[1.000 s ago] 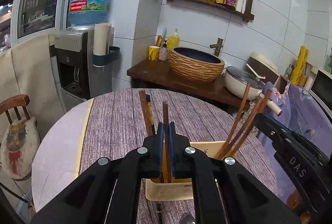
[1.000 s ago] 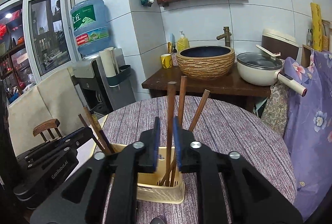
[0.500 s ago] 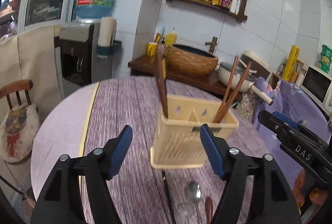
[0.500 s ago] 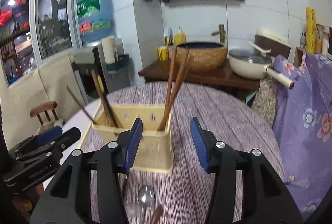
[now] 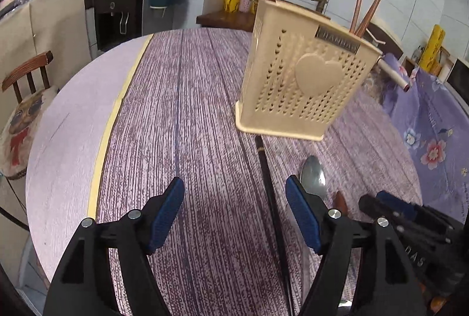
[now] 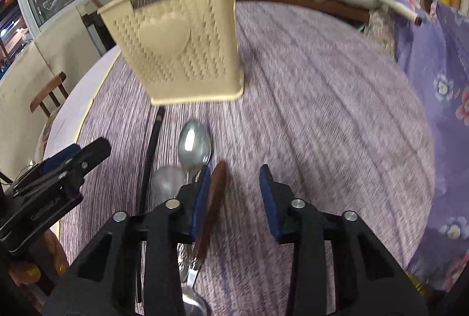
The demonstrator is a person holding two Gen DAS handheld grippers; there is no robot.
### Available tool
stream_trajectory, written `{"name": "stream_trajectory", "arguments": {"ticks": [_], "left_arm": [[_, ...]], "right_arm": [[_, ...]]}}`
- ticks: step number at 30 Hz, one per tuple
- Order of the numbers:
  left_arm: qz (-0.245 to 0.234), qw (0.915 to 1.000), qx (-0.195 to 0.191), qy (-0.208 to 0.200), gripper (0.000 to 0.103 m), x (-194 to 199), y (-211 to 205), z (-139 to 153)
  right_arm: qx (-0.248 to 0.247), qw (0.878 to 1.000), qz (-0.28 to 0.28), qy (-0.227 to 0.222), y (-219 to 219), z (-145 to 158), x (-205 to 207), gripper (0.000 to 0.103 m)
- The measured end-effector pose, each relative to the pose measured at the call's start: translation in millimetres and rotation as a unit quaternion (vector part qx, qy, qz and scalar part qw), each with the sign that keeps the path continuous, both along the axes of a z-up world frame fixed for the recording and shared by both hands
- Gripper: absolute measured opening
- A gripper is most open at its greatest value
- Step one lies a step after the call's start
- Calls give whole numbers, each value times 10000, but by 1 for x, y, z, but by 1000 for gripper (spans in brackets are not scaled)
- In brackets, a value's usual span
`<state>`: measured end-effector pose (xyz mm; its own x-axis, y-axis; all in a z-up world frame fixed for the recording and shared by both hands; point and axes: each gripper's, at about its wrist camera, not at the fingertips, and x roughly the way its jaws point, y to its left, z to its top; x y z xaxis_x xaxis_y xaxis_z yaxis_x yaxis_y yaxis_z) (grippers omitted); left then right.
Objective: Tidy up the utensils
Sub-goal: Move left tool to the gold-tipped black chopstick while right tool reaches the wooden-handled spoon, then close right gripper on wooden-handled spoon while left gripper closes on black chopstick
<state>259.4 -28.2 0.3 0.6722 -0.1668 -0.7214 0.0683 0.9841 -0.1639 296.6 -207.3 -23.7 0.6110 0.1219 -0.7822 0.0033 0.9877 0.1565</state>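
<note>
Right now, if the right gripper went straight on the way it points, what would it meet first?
Probably bare tablecloth: the open right gripper has nothing between its jaws ahead. The holder sits left of that line, though fisheye depth is uncertain.

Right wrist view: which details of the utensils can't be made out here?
- Wooden handle: its lower end is hidden behind the right tongs.
- Second spoon: blurred and partly covered by the tongs.
- Black chopstick: near end hidden.
- Holder: its interior isn't visible; the wall hides it.
</note>
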Motion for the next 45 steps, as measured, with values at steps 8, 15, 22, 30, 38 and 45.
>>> {"name": "stream_trajectory", "arguments": {"ticks": [8,15,22,30,38,45], "left_arm": [[-9,9999,-15,160,71,-3,3,-13],[-57,9997,61,228,71,-3,1,-18],[-126,9994,77,316,69,1,-3,-21],[-155,9987,198,444,59,21,-15,-22],[-199,9961,606,607,46,48,-35,-34],[-122,9952,767,596,33,55,-41,-35]], "right_arm": [[96,9995,-71,300,13,-19,-3,25],[12,9991,-148,404,19,-24,0,24],[-28,9991,-87,404,19,-24,1,17],[-75,9990,-199,395,2,-24,0,15],[-63,9990,-253,377,-7,-23,-3,15],[-94,9990,-242,367,-7,-24,-2,15]]}}
